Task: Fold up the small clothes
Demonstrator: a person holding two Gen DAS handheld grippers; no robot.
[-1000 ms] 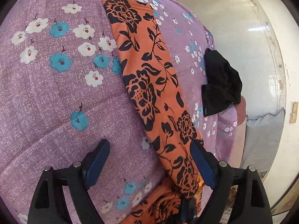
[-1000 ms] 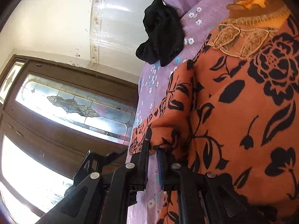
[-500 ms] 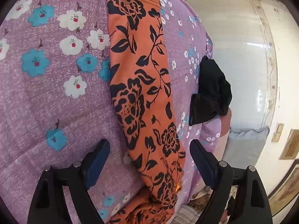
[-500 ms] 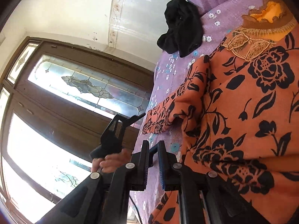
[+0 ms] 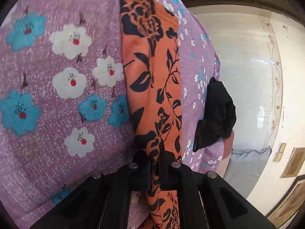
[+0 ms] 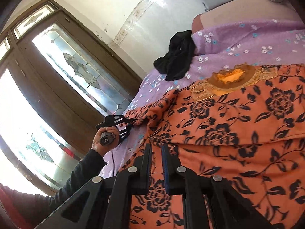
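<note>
Pinching the orange floral garment's sleeve (image 5: 152,99), on which its jaws had just been closing, the left gripper (image 5: 154,164) readied a fold inward toward three o'clock, while the right gripper (image 6: 156,164), nearly shut and empty, hovered above the garment's body on the purple bedspread (image 5: 57,76).

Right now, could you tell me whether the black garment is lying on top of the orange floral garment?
No, the black garment lies apart on the purple bedspread, beyond the orange floral garment, with bare bedspread between them.
</note>
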